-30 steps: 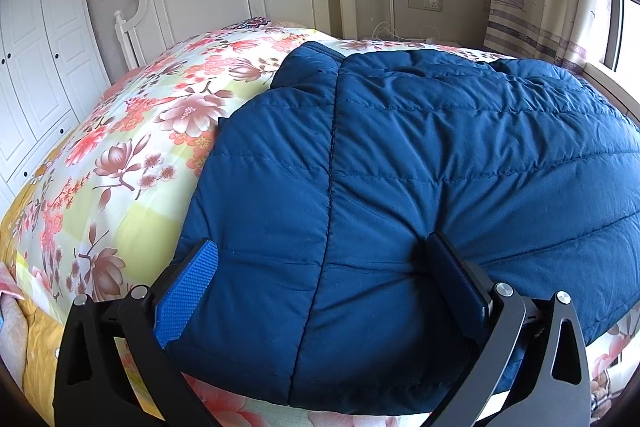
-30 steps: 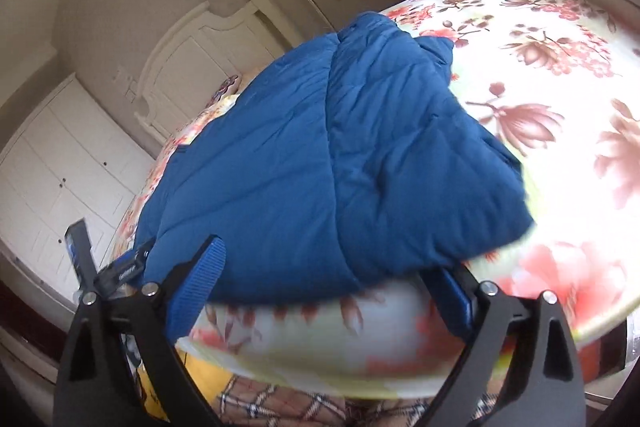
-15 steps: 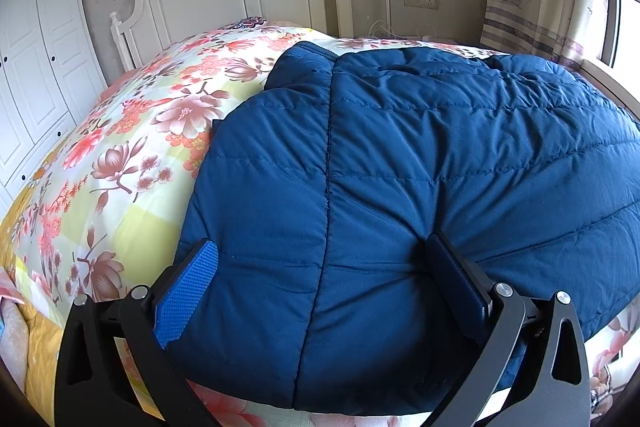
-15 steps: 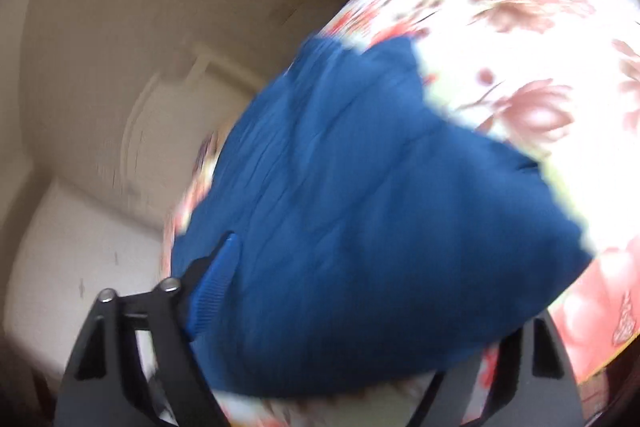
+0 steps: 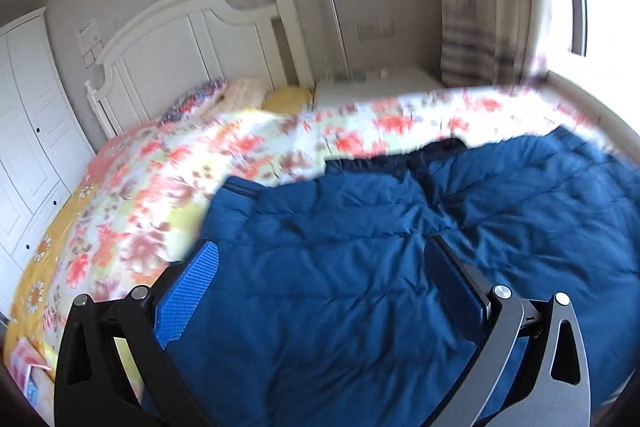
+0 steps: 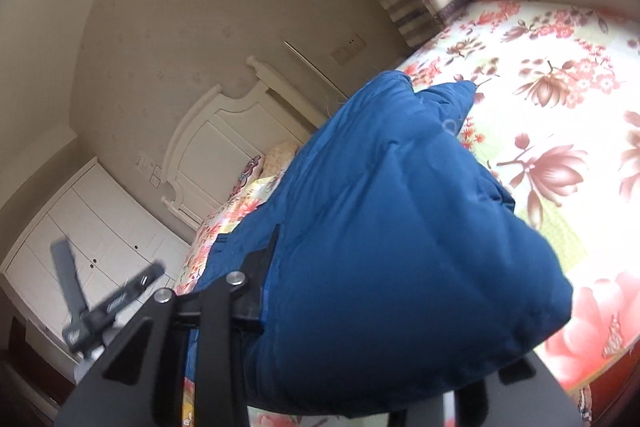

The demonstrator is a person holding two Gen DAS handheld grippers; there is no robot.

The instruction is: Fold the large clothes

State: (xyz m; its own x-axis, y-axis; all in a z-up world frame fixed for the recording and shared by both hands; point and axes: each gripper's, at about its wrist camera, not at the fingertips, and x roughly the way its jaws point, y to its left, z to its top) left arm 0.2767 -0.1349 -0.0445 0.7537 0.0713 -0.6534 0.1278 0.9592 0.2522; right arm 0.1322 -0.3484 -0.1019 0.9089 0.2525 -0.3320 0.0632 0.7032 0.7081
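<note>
Closing on the blue padded jacket (image 6: 400, 227): right gripper (image 6: 360, 347) is pinching its soft, bulky, light corner; left gripper (image 5: 320, 275) is hanging spread wide, empty.

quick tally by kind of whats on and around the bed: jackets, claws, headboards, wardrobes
blue puffer jacket: 1
claw: 2 (left claw; right claw, closing with the jacket between its fingers)
white headboard: 1
white wardrobe: 1
floral bedspread: 1
total: 6
</note>
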